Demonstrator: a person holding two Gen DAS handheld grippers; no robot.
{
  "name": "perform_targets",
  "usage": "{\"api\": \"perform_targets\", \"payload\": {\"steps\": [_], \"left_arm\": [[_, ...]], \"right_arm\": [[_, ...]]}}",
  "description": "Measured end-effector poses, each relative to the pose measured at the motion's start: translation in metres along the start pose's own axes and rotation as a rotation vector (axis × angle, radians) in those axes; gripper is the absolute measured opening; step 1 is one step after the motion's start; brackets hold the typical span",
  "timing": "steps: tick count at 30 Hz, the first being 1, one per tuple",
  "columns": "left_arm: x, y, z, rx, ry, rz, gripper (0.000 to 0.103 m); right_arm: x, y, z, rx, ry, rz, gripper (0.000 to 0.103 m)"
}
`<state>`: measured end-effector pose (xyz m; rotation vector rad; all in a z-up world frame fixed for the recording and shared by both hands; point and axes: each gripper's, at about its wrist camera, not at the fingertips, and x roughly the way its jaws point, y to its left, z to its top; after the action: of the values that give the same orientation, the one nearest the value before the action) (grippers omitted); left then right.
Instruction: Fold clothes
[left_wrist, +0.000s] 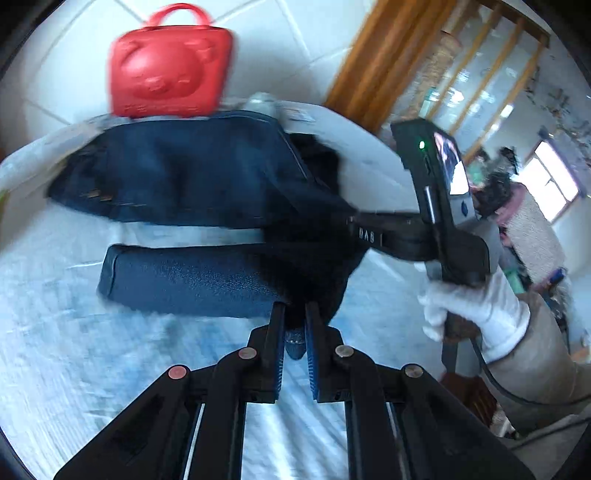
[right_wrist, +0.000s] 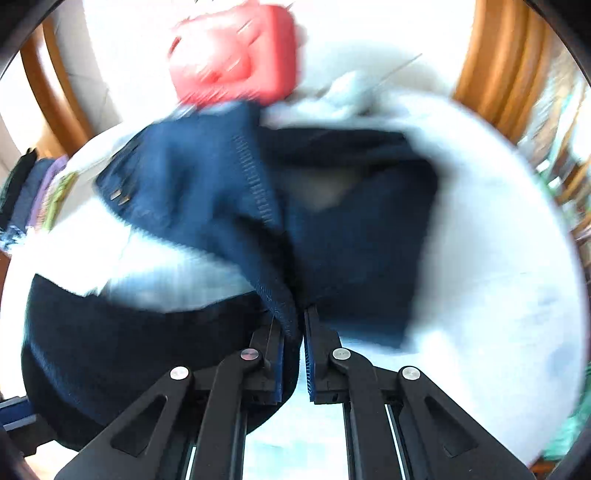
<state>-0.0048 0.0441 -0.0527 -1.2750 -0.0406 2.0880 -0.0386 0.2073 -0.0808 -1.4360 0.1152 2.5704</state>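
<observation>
Dark blue denim, a pair of jeans (left_wrist: 192, 173), lies across a round table under a pale cloth (left_wrist: 74, 350), and we see it half folded: one broad part toward the far edge and one narrower leg (left_wrist: 184, 280) nearer to us. Our left gripper (left_wrist: 294, 325) is nearly closed, and its pads pinch a dark fold of the denim at the near end of that leg. In the same view our right gripper (left_wrist: 354, 225) reaches in from the right side, carried by a hand in a white glove (left_wrist: 476, 310), and its tip meets the cloth where the two parts join. From the right wrist view, the right gripper (right_wrist: 301, 321) has its jaws pressed together on a stitched seam (right_wrist: 258, 192) of the jeans (right_wrist: 362, 236). This picture is strongly blurred, so we think the fabric is lifted a little from the table, but we cannot be sure. Behind the jeans, at the far edge, stands a red bag (left_wrist: 170, 66) with a handle and a bear face.
</observation>
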Motion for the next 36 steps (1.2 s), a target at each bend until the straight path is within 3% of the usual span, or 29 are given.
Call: {"api": "perform_targets", "payload": {"steps": [2,3,4,7,11,13,14,17,23,27,30,32,35,36], "left_arm": [[0.011,-0.027,0.012,0.024,0.0,-0.009,0.01],[0.015,-0.033,0.02,0.025,-0.004,0.007,0.01],[0.019,-0.037,0.027,0.019,-0.009,0.03,0.012],[0.026,-0.026,0.047,-0.03,-0.042,0.158,0.022],[0.019,0.032,0.058,-0.144,-0.074,0.388,0.024],[0.017,0.068,0.058,-0.193,-0.078,0.482,0.038],[0.017,0.084,0.058,-0.216,-0.072,0.504,0.039],[0.022,0.107,0.05,-0.245,-0.038,0.487,0.039],[0.036,0.096,0.03,-0.209,-0.005,0.419,0.043],[0.052,0.107,0.034,-0.271,-0.002,0.44,0.043],[0.056,0.117,0.034,-0.316,-0.009,0.446,0.043],[0.058,0.122,0.033,-0.347,-0.024,0.416,0.043],[0.068,0.127,0.041,-0.373,-0.044,0.397,0.046],[0.072,0.129,0.043,-0.397,-0.046,0.385,0.053]], "right_arm": [[-0.022,-0.055,0.002,0.016,-0.039,-0.108,0.004],[-0.027,-0.083,0.003,0.045,-0.039,-0.118,0.004],[-0.028,-0.104,0.004,0.073,-0.029,-0.117,0.004],[-0.022,-0.156,0.001,0.041,-0.031,-0.294,0.004],[-0.014,-0.22,0.0,0.091,0.004,-0.402,0.004],[-0.014,-0.254,0.0,0.126,0.015,-0.465,0.004],[-0.012,-0.27,0.001,0.149,0.03,-0.479,0.005],[0.001,-0.289,0.007,0.175,0.051,-0.456,0.005],[0.019,-0.272,0.02,0.094,0.062,-0.513,0.009],[0.016,-0.276,0.011,0.127,0.06,-0.485,0.015],[0.011,-0.278,0.001,0.142,0.067,-0.466,0.03],[0.007,-0.28,-0.005,0.148,0.065,-0.459,0.053],[-0.004,-0.286,-0.016,0.184,0.05,-0.419,0.055],[-0.011,-0.289,-0.021,0.207,0.042,-0.395,0.055]]}}
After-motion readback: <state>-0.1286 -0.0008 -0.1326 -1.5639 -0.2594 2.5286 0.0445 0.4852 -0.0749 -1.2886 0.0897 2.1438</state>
